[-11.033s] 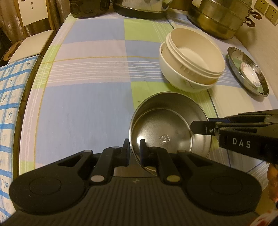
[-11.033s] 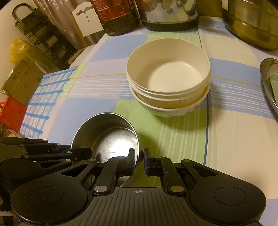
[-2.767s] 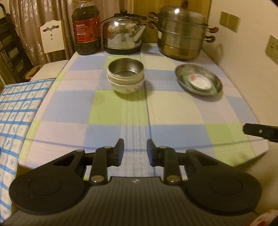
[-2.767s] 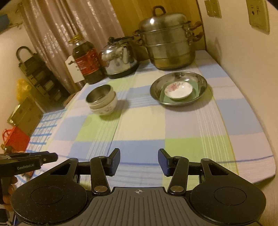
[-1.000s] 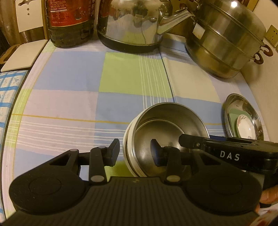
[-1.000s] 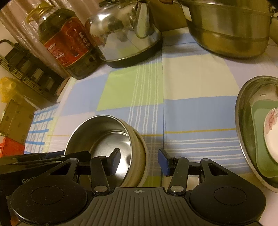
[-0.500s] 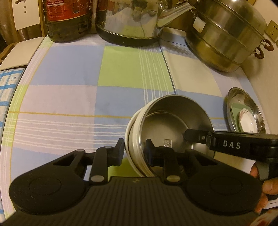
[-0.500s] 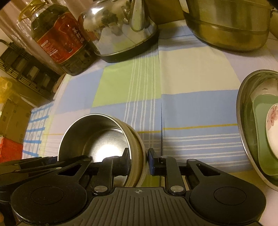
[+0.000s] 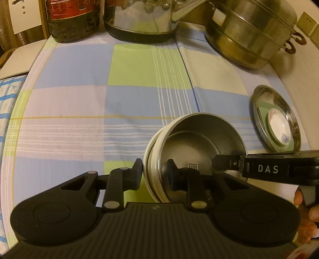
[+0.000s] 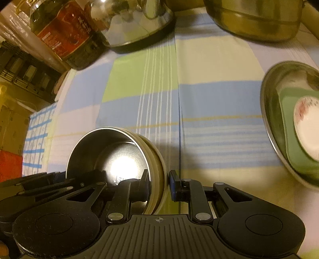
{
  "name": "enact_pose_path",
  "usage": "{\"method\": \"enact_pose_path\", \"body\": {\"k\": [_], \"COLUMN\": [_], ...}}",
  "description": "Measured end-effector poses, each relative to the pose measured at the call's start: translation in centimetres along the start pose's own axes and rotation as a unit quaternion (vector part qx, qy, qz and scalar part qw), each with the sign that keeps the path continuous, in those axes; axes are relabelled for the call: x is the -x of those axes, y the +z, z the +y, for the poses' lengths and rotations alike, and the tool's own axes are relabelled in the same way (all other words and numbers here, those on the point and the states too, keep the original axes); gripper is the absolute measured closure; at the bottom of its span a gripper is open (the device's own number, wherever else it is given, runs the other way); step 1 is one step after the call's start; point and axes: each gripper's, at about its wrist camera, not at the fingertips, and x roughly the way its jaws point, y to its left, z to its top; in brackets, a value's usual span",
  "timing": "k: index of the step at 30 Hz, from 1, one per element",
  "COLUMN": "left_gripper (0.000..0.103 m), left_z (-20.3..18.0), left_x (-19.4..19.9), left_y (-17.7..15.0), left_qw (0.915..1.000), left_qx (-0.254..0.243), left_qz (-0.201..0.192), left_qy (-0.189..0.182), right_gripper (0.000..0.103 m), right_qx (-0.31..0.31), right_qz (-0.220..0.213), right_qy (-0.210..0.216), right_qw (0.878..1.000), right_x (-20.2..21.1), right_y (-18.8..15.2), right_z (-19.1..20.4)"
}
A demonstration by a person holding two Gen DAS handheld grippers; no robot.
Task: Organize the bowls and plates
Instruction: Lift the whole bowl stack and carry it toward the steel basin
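A stack of bowls [image 9: 191,143], a steel one nested in two cream ones, sits on the checked tablecloth. My left gripper [image 9: 155,173] is shut on the stack's left rim, one finger outside and one inside the steel bowl. My right gripper [image 10: 159,184] is shut on the opposite rim of the same stack of bowls [image 10: 111,157]; its black body marked DAS [image 9: 267,169] reaches in from the right in the left wrist view. A steel plate [image 10: 273,119] holding a green dish and a small white saucer [image 10: 305,133] lies to the right.
Along the table's far edge stand an oil bottle [image 10: 65,33], a steel kettle [image 9: 143,18] and a stacked steamer pot [image 9: 251,33]. A white chair [image 9: 18,59] is at the left. A person's fingers [image 9: 307,215] hold the right gripper. The wall lies close on the right.
Both grippers have closed from straddling the stack's rims to clamping them. The stack now looks tilted in my view. The hands have barely moved.
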Motion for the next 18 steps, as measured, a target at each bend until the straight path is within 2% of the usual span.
{"method": "enact_pose_path", "body": {"k": [6, 18], "left_gripper": [0.080, 0.081], "left_z": [-0.3, -0.6], "left_x": [0.1, 0.2], "left_y": [-0.2, -0.5], "left_qw": [1.0000, 0.9995], "left_qx": [-0.010, -0.032], "left_qz": [0.001, 0.005], "left_qy": [-0.001, 0.007], "right_gripper": [0.082, 0.082], "right_qx": [0.005, -0.002], "right_qz": [0.008, -0.022], "right_qy": [-0.013, -0.021], "right_qw": [1.000, 1.000], "right_x": [0.5, 0.6], "right_y": [-1.1, -2.1], "right_z": [0.5, 0.7]}}
